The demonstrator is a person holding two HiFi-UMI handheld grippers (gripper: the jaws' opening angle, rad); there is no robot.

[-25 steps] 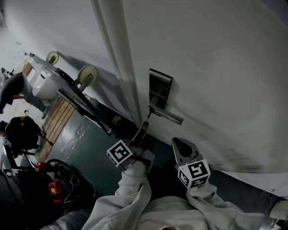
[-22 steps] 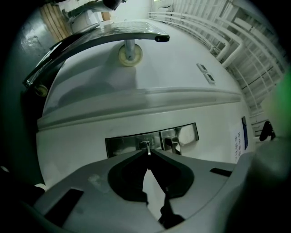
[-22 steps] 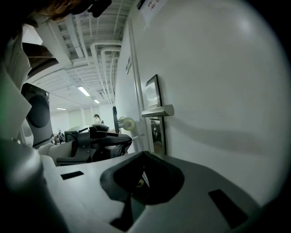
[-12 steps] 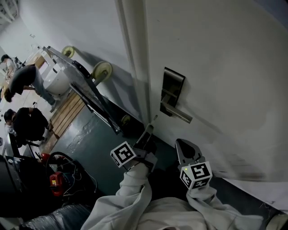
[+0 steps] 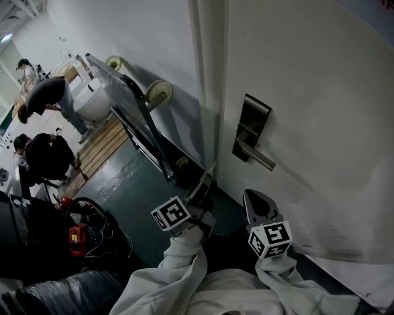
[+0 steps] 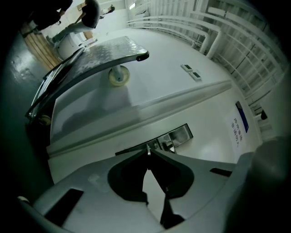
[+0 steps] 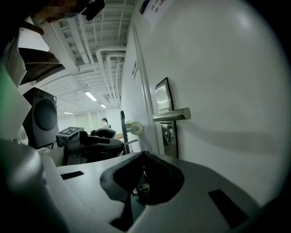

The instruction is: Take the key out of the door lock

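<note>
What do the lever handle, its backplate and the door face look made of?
Lever handle: metal, satin silver, with a soft even sheen. Backplate: polished metal, likely steel, going by its mirror-like reflections. Door face: smooth matte off-white paint; the core underneath cannot be told.

I can read no words here. The door point(image 5: 308, 92) carries a small notice with blue print point(image 6: 239, 126), too small and skewed to make out; a sheet point(image 7: 157, 5) high on it is blurred too.
</note>
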